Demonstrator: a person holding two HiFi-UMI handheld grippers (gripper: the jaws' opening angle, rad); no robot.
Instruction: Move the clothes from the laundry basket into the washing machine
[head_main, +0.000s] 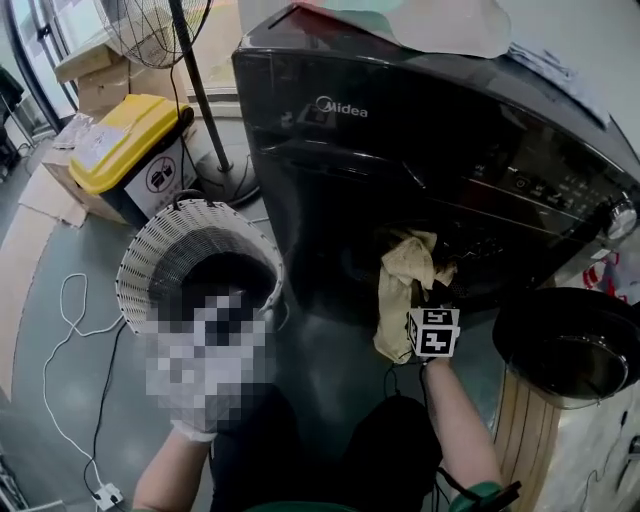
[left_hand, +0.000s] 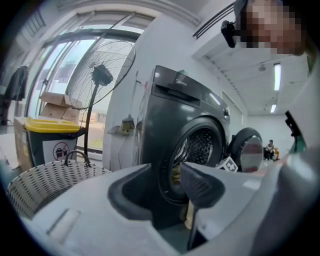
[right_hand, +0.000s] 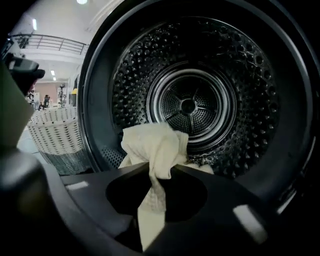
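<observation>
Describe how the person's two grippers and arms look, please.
The left gripper is light grey plastic with dark textured pads. The right gripper looks dark and carries a white cube with black square markers. The forearms are unsleeved.

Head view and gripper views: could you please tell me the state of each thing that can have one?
washing machine door: swung open.
drum: nothing visible inside it.
cream cloth: bunched, hanging at the drum mouth.
right tool: shut on the cream cloth.
left tool: open, empty.
laundry basket: upright on the floor.
yellow bin: lid shut.
</observation>
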